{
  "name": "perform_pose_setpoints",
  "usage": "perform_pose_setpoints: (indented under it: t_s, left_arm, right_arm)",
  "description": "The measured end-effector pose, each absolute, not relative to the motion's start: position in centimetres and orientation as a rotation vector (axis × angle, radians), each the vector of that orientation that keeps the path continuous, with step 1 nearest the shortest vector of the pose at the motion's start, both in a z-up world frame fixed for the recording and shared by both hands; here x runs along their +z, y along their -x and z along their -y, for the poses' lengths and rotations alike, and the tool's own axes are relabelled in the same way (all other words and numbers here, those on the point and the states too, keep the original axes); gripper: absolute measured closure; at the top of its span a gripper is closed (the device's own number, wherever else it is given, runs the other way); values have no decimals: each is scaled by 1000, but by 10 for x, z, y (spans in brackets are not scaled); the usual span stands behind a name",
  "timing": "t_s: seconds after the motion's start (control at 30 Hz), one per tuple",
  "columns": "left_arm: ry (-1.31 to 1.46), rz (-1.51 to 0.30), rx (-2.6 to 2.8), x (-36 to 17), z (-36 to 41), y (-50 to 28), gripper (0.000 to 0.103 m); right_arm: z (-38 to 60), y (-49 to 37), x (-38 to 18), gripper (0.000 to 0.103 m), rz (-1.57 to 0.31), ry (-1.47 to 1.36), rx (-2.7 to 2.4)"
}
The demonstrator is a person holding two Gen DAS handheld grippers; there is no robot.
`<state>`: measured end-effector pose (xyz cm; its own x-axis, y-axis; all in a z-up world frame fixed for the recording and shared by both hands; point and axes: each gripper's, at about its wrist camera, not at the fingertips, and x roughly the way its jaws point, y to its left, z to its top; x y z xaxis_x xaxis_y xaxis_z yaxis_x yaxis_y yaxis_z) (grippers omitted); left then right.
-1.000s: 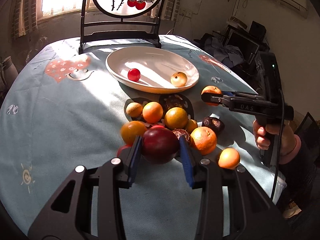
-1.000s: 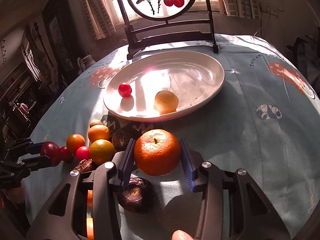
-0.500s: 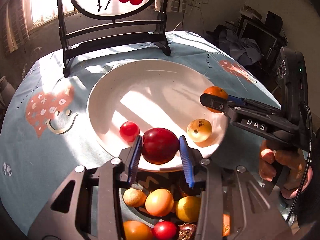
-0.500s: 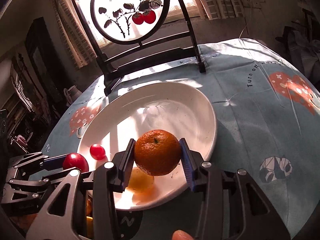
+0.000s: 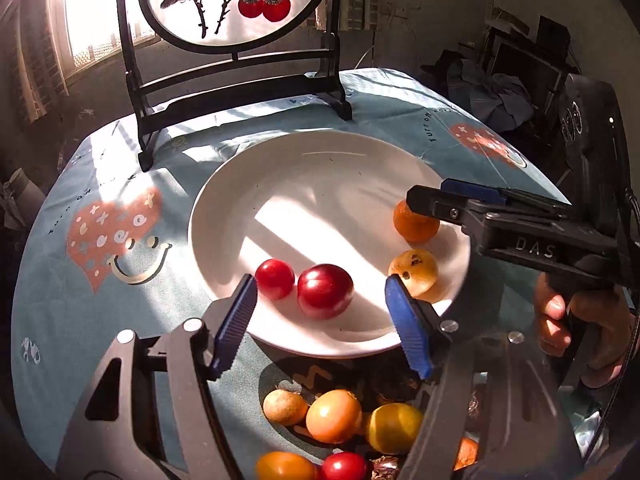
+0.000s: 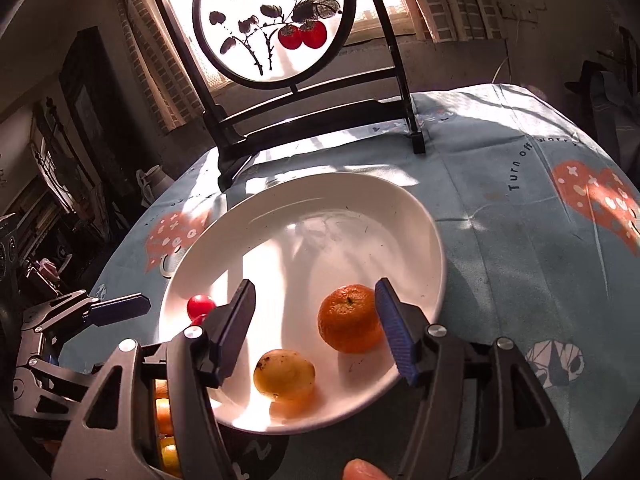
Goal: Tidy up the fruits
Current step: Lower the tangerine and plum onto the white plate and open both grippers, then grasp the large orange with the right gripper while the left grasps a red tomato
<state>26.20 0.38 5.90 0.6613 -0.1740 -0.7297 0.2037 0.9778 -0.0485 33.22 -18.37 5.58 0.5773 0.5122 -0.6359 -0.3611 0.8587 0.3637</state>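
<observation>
Right wrist view, left gripper (image 6: 116, 308) half cropped, right gripper (image 6: 316, 320) gaping, empty, hiding plum (image 6: 199, 319), left gaping in its own view.

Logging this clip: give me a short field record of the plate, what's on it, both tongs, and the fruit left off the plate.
plate: white plate on blue tablecloth
on plate: dark red plum, small red fruit, yellow fruit, mandarin
left tongs: open, empty, over near rim
right tongs: open, mandarin beside right finger
off plate: pile of fruit at near edge
</observation>
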Motion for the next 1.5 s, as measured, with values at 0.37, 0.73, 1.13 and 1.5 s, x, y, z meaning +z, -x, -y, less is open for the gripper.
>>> perform_pose_setpoints:
  t_s: [0.37, 0.73, 1.13, 1.5]
  left_arm:
    - [157, -764, -33, 39, -92, -179, 7]
    - [157, -778, 41, 24, -105, -151, 7]
    - [140, -784, 62, 22, -105, -146, 7]
    - [137, -790, 69, 19, -104, -148, 7]
  right_arm:
    - [128, -216, 55, 39, -906, 84, 860]
    - [113, -168, 41, 39, -938, 310, 836]
    - [104, -151, 37, 39, -899, 412, 848]
    - [102, -153, 28, 57, -893, 459, 803]
